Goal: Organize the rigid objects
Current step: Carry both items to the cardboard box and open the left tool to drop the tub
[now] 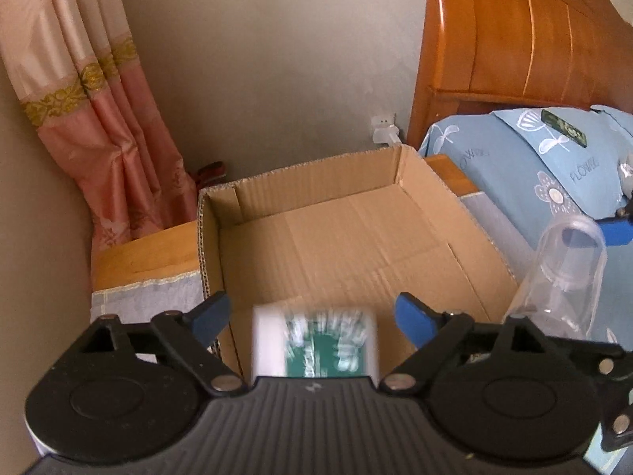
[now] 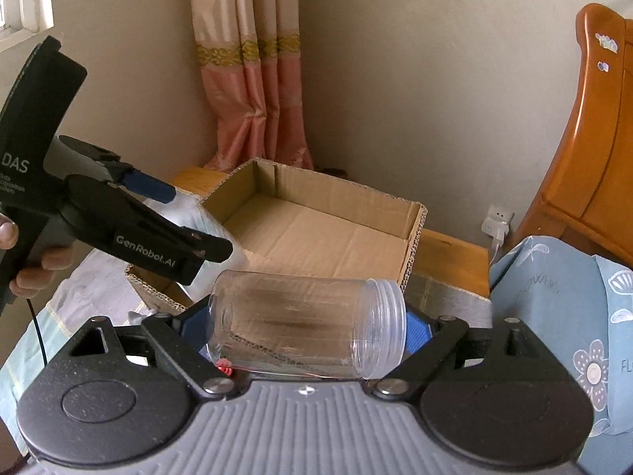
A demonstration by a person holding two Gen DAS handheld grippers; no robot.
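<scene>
An open cardboard box (image 1: 300,170) stands on a cloth-covered wooden stand. My left gripper (image 1: 312,314) is open over the box's near end. A white box with a green label (image 1: 316,344), blurred, lies between its blue fingertips (image 1: 209,312) with a gap on each side. My right gripper (image 2: 306,326) is shut on a clear plastic jar (image 2: 308,324), which lies sideways with its threaded mouth to the right. In the right wrist view the left gripper (image 2: 194,221) hangs over the cardboard box (image 2: 336,194), with the white box (image 2: 227,239) under it. The jar (image 1: 561,277) also shows right of the box in the left wrist view.
A pink curtain (image 1: 99,118) hangs in the far left corner. A wooden headboard (image 1: 514,39) and blue flowered bedding (image 1: 534,158) lie to the right. A wall socket with a white plug (image 2: 496,223) sits behind the box. A person's hand (image 2: 39,265) holds the left gripper's handle.
</scene>
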